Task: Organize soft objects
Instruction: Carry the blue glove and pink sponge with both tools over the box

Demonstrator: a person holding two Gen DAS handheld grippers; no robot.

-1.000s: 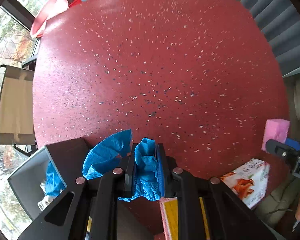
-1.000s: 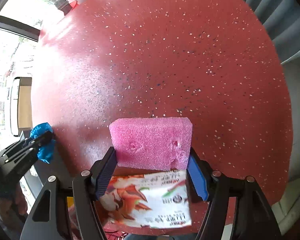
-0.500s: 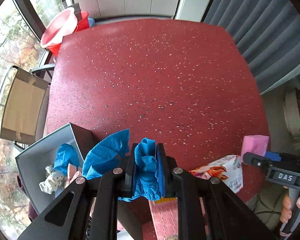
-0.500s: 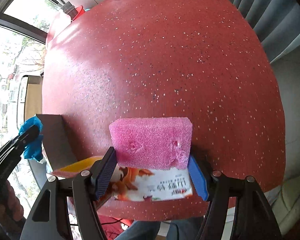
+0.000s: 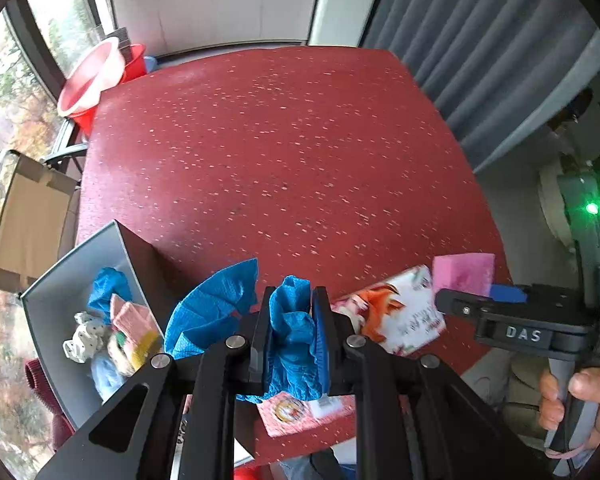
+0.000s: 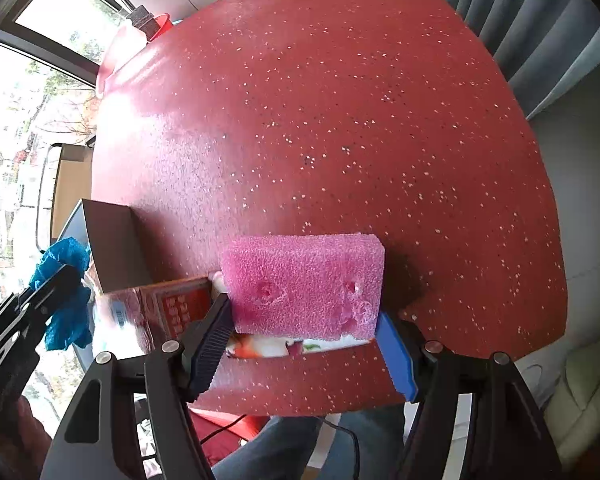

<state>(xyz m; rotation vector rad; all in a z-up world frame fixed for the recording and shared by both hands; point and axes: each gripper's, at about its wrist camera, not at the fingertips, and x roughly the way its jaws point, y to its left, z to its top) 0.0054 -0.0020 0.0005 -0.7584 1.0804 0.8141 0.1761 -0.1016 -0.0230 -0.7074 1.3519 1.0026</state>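
A bin (image 5: pixel 52 300) is set at the table's (image 5: pixel 284 168) near left corner, with a tissue pack (image 5: pixel 396 316) lying to its right.

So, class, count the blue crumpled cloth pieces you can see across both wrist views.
2. One blue cloth is clamped in the left gripper above the table's near edge; another blue cloth lies inside the grey bin. Others may be buried in the bin.

Left gripper (image 5: pixel 293 344): black angular linkage arms joined by round silver pivot screws, with flat black finger plates, one faced in blue. Right gripper (image 6: pixel 304 344): the same black frame and silver screws; one finger (image 6: pixel 209 350) carries a ribbed black pad, the other a blue pad. Its body bears white "DAS" lettering above a grey handle. The person wears blue trousers.
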